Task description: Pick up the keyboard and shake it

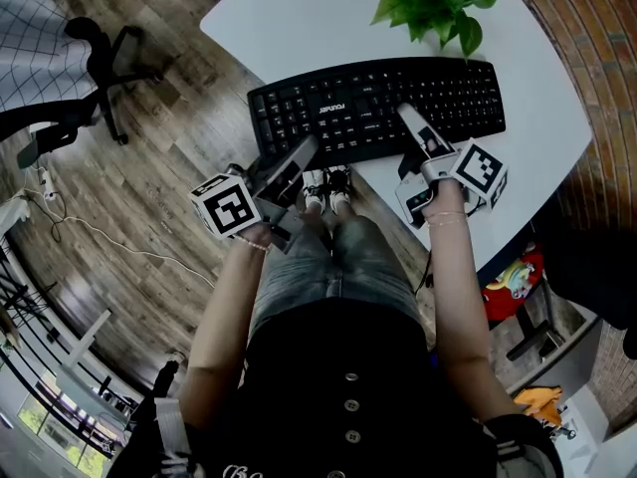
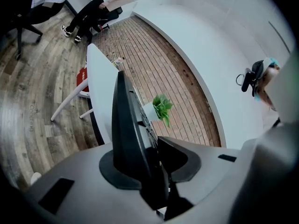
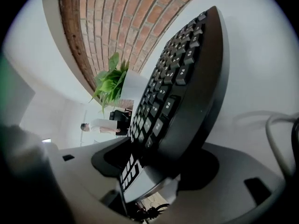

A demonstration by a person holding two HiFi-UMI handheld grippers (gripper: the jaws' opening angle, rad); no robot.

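Note:
A black keyboard is held over the near-left part of the white table, its left end out past the table's edge. My left gripper is shut on the keyboard's near edge toward its left end. My right gripper is shut on the near edge toward the right, reaching over the keys. In the left gripper view the keyboard runs edge-on between the jaws of the left gripper. In the right gripper view the keys face the camera, clamped by the right gripper.
A potted green plant stands on the table just behind the keyboard. An office chair sits on the wooden floor at left, with a cable trailing nearby. The person's legs and shoes are below the keyboard. Coloured objects lie under the table's right side.

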